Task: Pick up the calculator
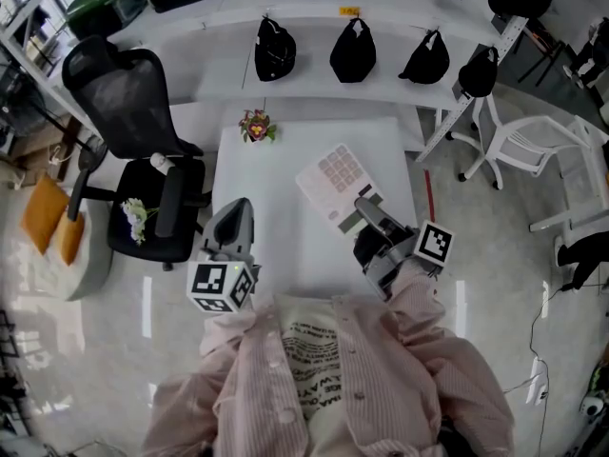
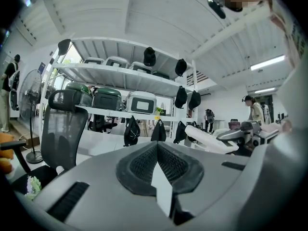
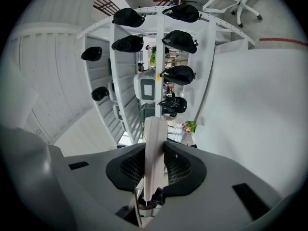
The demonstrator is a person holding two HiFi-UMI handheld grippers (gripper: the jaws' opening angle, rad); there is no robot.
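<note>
Right tool (image 1: 367, 208) tight on calculator (image 1: 333, 181), over white table (image 1: 276, 255)

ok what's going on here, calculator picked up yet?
A person with a gripper in each hand is working at a white table. The right gripper is shut on the near end of the calculator, which looks tilted and clear of the tabletop, so it appears picked up. The left gripper is shut and empty at the table's near left. A small flower pot stands at the far edge.
</note>
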